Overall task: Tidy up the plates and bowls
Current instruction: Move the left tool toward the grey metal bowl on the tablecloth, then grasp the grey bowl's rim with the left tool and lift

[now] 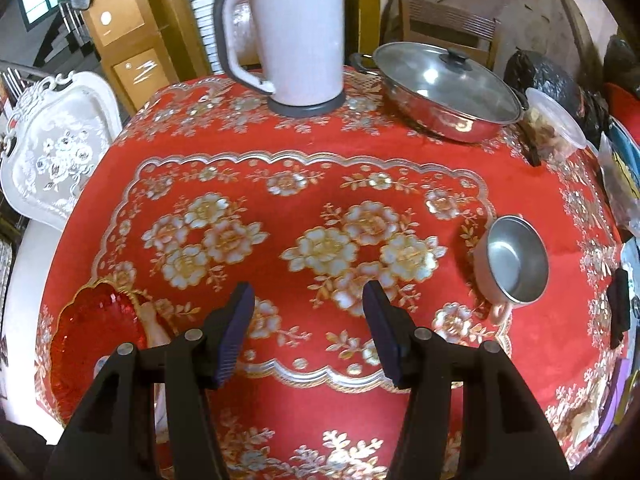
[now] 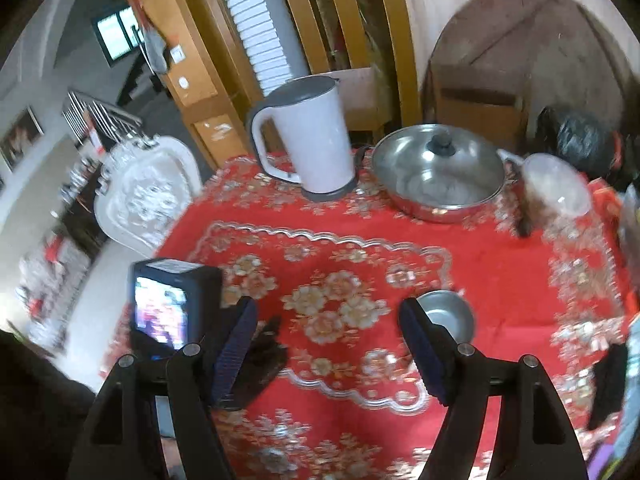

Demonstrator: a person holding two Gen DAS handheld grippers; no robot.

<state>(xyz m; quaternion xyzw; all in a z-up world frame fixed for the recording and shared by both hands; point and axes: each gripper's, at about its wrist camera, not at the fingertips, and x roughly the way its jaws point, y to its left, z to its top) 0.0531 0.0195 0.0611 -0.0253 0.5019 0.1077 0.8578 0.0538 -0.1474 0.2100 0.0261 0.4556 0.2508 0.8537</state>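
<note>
**Red cloth, 2 empty grippers, 1 steel bowl off to the right**

Red tablecloth [image 1: 400,152] with gold and silver flowers is covering the whole table under both tools. The left gripper [image 1: 308,322] is hanging over the middle of the cloth with its 2 blue-padded fingers [image 1: 234,332] spread wide and nothing between them. Ahead of it and to its right, a small steel bowl [image 1: 514,260] with a pale outer wall is sitting upright on the cloth, well apart from the pads. Just left of this gripper, near the table edge, a red glittery plate [image 1: 94,332] with a gold scalloped rim is lying flat, partly hidden behind the black gripper body.

The right gripper [image 2: 328,344] is also standing open and holding nothing. The same bowl [image 2: 446,314] is showing just beyond its right fingertip, partly covered by that pad; whether they are touching I cannot tell. To its left, the left gripper's camera block with a lit screen [image 2: 162,312] is filling the view.

Far ahead of both, a white electric kettle [image 1: 296,36] is standing on its grey base, and to its right a lidded steel pan [image 1: 444,88] is resting beside a clear plastic container [image 1: 554,124]. Beyond the table's left edge, a white ornate chair back [image 1: 52,148] is showing.
</note>
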